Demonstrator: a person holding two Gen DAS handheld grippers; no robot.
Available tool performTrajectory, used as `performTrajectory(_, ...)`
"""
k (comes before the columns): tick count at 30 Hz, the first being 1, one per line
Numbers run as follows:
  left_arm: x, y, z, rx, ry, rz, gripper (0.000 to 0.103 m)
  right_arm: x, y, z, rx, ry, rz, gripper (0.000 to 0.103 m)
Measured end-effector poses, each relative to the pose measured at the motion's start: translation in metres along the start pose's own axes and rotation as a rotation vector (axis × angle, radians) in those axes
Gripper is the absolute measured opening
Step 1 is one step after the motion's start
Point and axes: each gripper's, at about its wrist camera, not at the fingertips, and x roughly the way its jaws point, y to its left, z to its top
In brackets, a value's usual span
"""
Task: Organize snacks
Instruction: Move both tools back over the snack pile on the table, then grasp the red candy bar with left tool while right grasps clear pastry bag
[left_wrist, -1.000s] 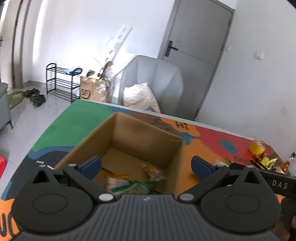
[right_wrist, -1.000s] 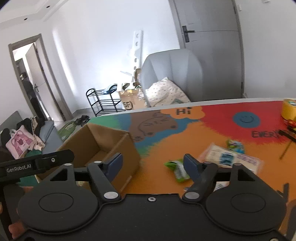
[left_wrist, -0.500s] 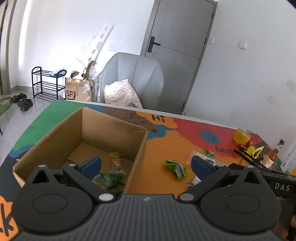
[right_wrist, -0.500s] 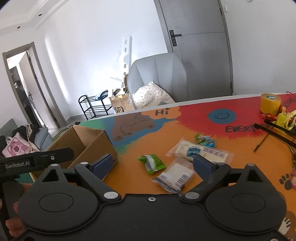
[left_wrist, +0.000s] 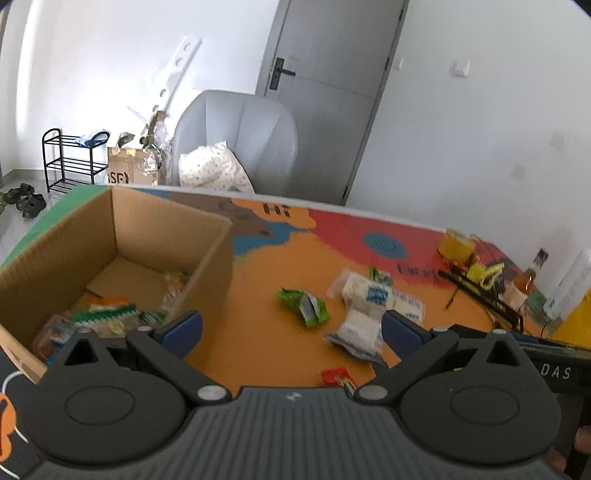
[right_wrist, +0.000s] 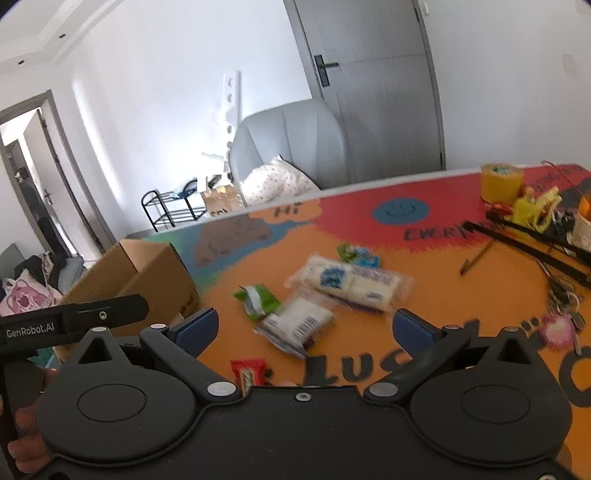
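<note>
An open cardboard box (left_wrist: 207, 258) (right_wrist: 155, 273) stands at the left of the colourful table and holds several snack packets (left_wrist: 110, 317). Loose on the orange area lie a green packet (left_wrist: 304, 304) (right_wrist: 256, 301), a white barcoded packet (left_wrist: 356, 330) (right_wrist: 295, 325), a long white-and-blue packet (left_wrist: 380, 297) (right_wrist: 351, 282), a small green-blue packet (right_wrist: 360, 254) and a red packet (left_wrist: 338, 376) (right_wrist: 247, 369). My left gripper (left_wrist: 291, 330) is open and empty beside the box. My right gripper (right_wrist: 304, 326) is still opening, its jaws wide above the white barcoded packet without touching it.
At the table's right end are a yellow tape roll (right_wrist: 502, 181), a yellow toy (right_wrist: 535, 208), black rods (right_wrist: 532, 240), keys (right_wrist: 557, 325) and a bottle (left_wrist: 524, 282). A grey armchair with a pillow (left_wrist: 236, 144) stands behind the table. A hand (right_wrist: 22, 424) shows at the lower left.
Both grippers have moved right, from over the box toward the loose packets. The right gripper's jaws have widened. A red packet has come into view near both grippers.
</note>
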Motion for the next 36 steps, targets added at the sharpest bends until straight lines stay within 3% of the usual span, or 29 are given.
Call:
performTrajectory(10, 0.017, -0.010, -0.023, -0.003, 0.066, -0.015, 0.098, 0.006, -0.008, -0.025, -0.007, 0.061, -0.018, 0.103)
performTrajectory(16, 0.026, -0.007, -0.031, -0.014, 0.097, -0.013, 0.082, 0.020, -0.007, -0.037, -0.015, 0.113, -0.024, 0.102)
performTrajectory(20, 0.034, -0.005, -0.035, -0.021, 0.130, -0.016, 0.067, 0.033, -0.001, -0.046, -0.049, 0.145, -0.030, 0.092)
performTrajectory(24, 0.041, -0.010, -0.040, -0.021, 0.152, -0.032, 0.064, 0.040, -0.006, -0.052, -0.038, 0.172, -0.028, 0.071)
performTrajectory(29, 0.052, -0.022, -0.045, -0.005, 0.175, -0.059, 0.058, 0.035, -0.014, -0.051, -0.026, 0.159, -0.047, 0.065)
performTrajectory(33, 0.065, -0.032, -0.050, 0.000, 0.207, -0.068, 0.049, 0.032, -0.020, -0.049, -0.028, 0.154, -0.070, 0.064)
performTrajectory(36, 0.073, -0.038, -0.053, 0.004, 0.217, -0.067, 0.048, 0.029, -0.022, -0.048, -0.044, 0.146, -0.099, 0.064)
